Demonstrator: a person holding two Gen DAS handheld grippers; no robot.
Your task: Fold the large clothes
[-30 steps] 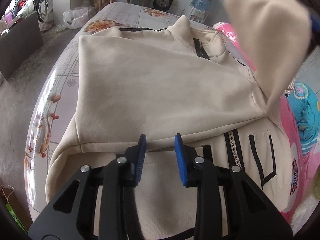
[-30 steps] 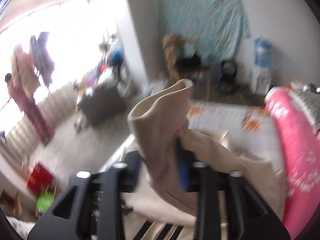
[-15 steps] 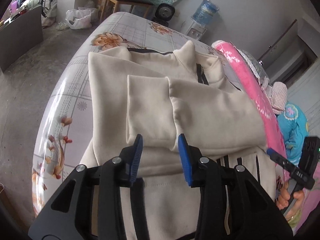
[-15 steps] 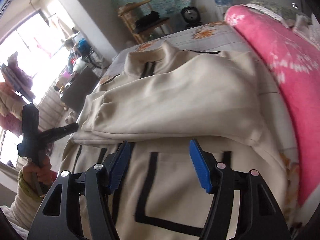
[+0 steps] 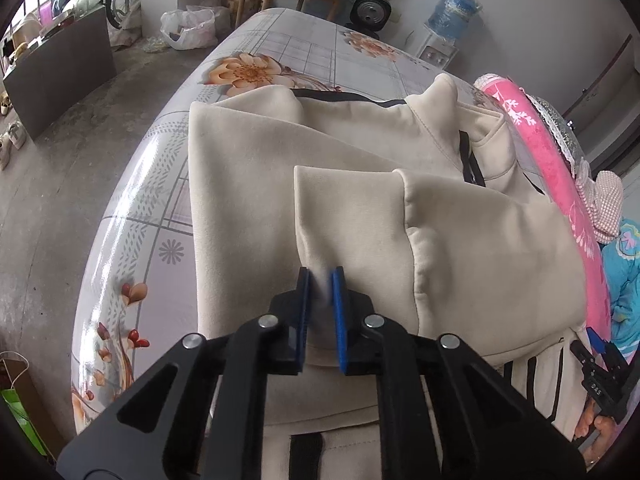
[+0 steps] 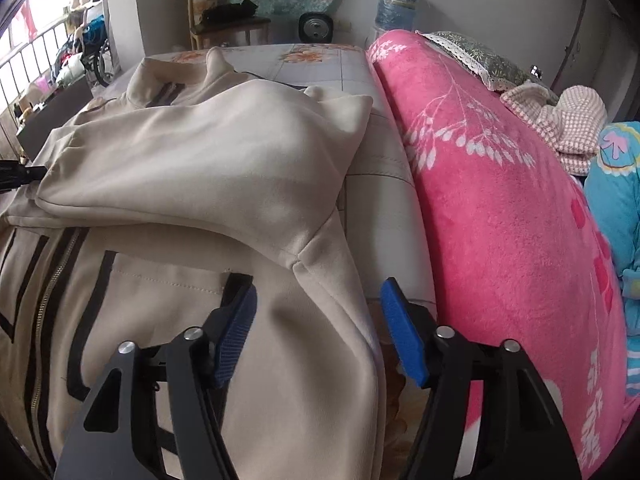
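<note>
Very little could be read from where I was watching. In the left wrist view, at about four o'clock near the edge of the picture, the black body of the right gripper carried a short row of small white characters. I read them as "DAS", but they were tiny and skewed, so I could not be sure of any letter. At about one o'clock in the same view, the water bottle had a blue printed wrap, and its print was too small and blurred to make out. The right wrist view showed the same bottle at twelve o'clock, equally unreadable.
</note>
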